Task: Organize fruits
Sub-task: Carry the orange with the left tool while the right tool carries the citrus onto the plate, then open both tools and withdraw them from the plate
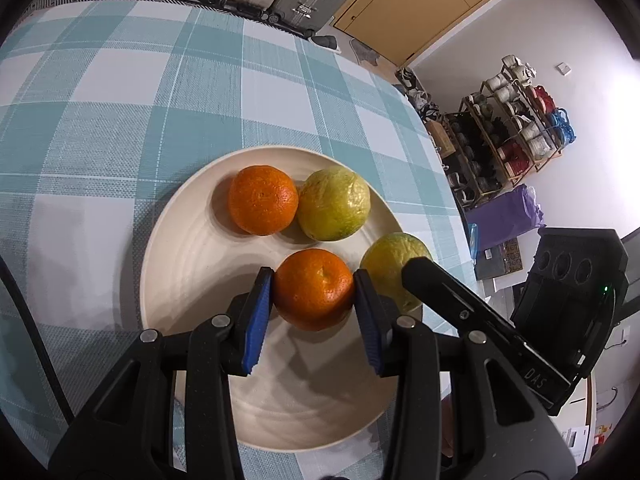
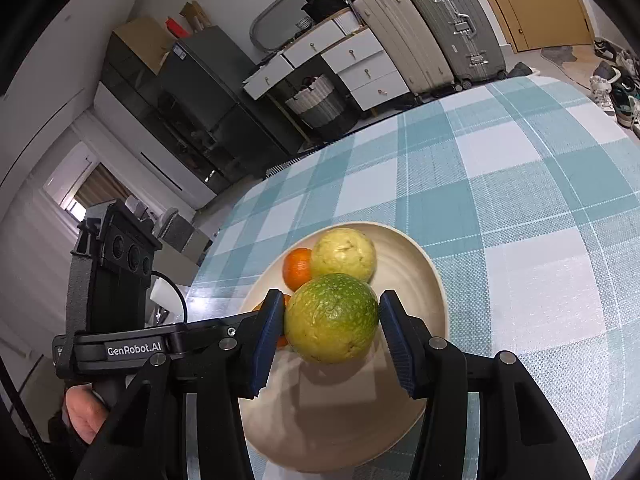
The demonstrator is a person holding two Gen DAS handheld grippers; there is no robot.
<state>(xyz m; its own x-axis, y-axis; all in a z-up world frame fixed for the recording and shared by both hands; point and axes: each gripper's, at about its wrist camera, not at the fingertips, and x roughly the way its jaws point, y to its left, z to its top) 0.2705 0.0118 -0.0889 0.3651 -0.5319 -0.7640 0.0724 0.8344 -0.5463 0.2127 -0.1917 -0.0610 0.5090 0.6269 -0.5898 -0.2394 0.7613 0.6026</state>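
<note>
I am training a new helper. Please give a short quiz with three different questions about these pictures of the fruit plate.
1. True or false: the left gripper grips an orange.
2. How many fruits are already lying on the plate, free of any gripper?
3. The right gripper holds: A) an orange B) a green fruit C) nothing.

Key: 1 true; 2 two, a second orange and a yellow-green fruit; 3 B.

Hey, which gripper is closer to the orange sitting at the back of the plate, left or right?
Left, I think. The left gripper, clamped on another orange, is just before the back orange. The right gripper, holding a green fruit, sits beyond the yellow-green fruit from it.
</note>
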